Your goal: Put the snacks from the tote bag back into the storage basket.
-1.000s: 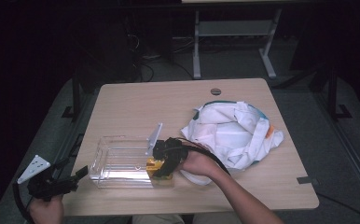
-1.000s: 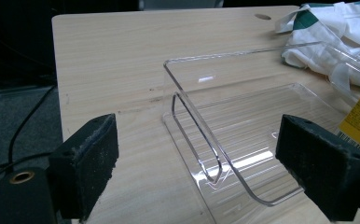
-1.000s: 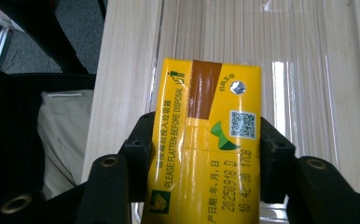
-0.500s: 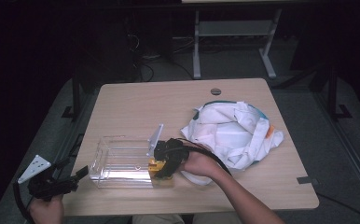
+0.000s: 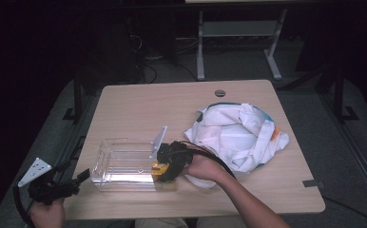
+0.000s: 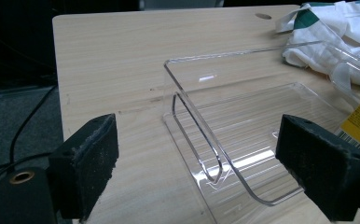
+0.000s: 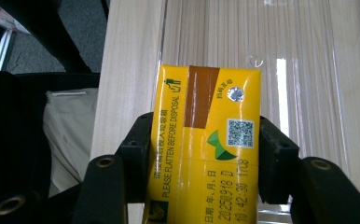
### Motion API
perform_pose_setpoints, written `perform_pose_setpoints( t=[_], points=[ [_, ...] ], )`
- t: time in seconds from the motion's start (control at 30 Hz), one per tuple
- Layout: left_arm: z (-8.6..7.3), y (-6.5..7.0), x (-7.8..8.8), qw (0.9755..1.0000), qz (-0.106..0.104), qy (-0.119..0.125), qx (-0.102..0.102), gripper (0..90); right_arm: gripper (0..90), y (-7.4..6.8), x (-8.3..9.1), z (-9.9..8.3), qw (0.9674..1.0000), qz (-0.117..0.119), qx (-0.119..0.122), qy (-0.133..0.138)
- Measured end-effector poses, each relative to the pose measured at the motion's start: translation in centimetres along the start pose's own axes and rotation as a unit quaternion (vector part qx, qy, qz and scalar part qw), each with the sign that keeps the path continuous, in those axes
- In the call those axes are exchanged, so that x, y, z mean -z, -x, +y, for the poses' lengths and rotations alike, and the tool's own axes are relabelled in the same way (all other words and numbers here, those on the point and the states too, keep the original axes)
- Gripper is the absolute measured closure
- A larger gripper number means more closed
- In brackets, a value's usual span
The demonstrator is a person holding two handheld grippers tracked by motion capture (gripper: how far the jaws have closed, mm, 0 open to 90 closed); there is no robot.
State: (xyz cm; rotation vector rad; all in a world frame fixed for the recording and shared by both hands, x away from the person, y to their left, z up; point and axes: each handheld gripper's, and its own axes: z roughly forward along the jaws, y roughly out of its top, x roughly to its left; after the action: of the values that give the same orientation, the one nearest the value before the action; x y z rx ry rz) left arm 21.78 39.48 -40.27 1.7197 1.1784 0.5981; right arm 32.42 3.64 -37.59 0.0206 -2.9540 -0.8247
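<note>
A yellow drink carton (image 7: 206,140) stands between the jaws of my right gripper (image 7: 204,154), and both pads lie against its sides. The jaws have just been opening a little, with the carton still between them. In the high view my right gripper (image 5: 166,167) holds the carton (image 5: 159,167) at the right end of a clear plastic box (image 5: 120,164), low inside it. My left gripper (image 5: 79,178) hovers off the table's front left corner, open and with nothing in it. It points at the box (image 6: 225,93), whose near wall lies between my left gripper's (image 6: 206,158) pads.
A crumpled white bag with green trim (image 5: 238,133) lies right of the box, also at the top right of the left gripper view (image 6: 336,28). A round cable hole (image 5: 219,93) sits near the table's far edge. A metal stand (image 5: 238,42) is behind the table.
</note>
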Motion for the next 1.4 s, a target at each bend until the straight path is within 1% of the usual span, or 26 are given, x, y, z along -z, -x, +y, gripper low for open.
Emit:
perform_pose_setpoints(
  t=[0.17,0.3,0.4,0.5,1.4],
  points=[
    [0.01,0.01,0.01,1.0000,0.000,-0.002,-0.001,12.7,46.6,-0.07,0.08,-0.04,1.0000,0.002,-0.007,0.001],
    [0.00,0.03,-0.03,1.0000,0.000,-0.001,0.001,12.7,46.3,-0.03,0.09,-0.05,1.0000,0.001,-0.002,0.003],
    [0.00,0.01,0.01,1.0000,0.000,-0.001,0.000,12.7,45.3,-0.09,0.13,-0.05,0.9999,0.006,-0.008,0.005],
    [0.01,0.02,0.01,1.0000,0.001,-0.002,-0.001,12.7,44.7,-0.08,0.05,-0.04,0.9999,0.009,-0.005,0.005],
    [0.02,0.09,0.00,1.0000,0.001,-0.002,-0.002,12.7,43.4,-0.11,0.34,-0.22,0.9999,0.008,-0.012,0.008]
  ],
)
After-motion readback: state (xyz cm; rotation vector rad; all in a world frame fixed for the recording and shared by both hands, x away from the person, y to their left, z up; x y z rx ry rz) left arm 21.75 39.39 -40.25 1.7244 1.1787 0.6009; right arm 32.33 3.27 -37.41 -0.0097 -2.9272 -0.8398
